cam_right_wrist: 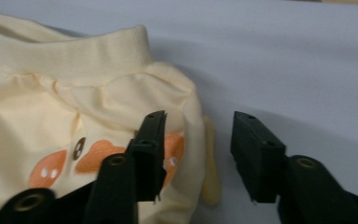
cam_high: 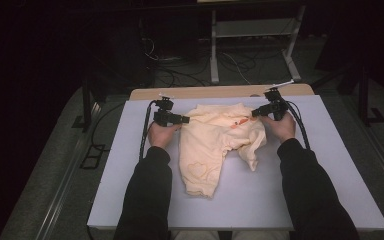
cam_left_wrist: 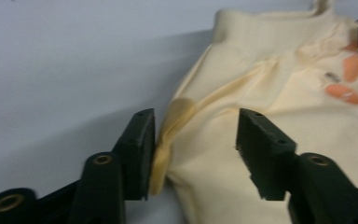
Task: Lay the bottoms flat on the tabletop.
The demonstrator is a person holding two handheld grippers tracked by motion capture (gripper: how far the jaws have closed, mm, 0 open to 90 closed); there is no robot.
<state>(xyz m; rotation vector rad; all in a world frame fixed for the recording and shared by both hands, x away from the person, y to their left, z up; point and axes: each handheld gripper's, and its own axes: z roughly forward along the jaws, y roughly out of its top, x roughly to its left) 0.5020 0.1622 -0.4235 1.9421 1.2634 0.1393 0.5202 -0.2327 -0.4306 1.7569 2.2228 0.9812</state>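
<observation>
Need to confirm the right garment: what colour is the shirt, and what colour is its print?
Pale yellow shirt with an orange print, clearest in the right gripper view.

Pale yellow garment [cam_high: 215, 145] with orange print, crumpled, flat on table, waistband far side.

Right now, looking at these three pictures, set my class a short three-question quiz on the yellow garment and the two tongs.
1. True or false: the yellow garment lies on a red table.
2. Which tongs have the garment's folded edge between their jaws? A) left tongs B) right tongs C) both
3. Fill in: the print on the garment beside the right tongs is coloured ____.

Key
1. False: the table is pale grey-white.
2. C: on each side the edge lies in the gap of jaws that stand apart, not pressing on it.
3. Orange: the orange print sits just beside the right tongs.
</observation>
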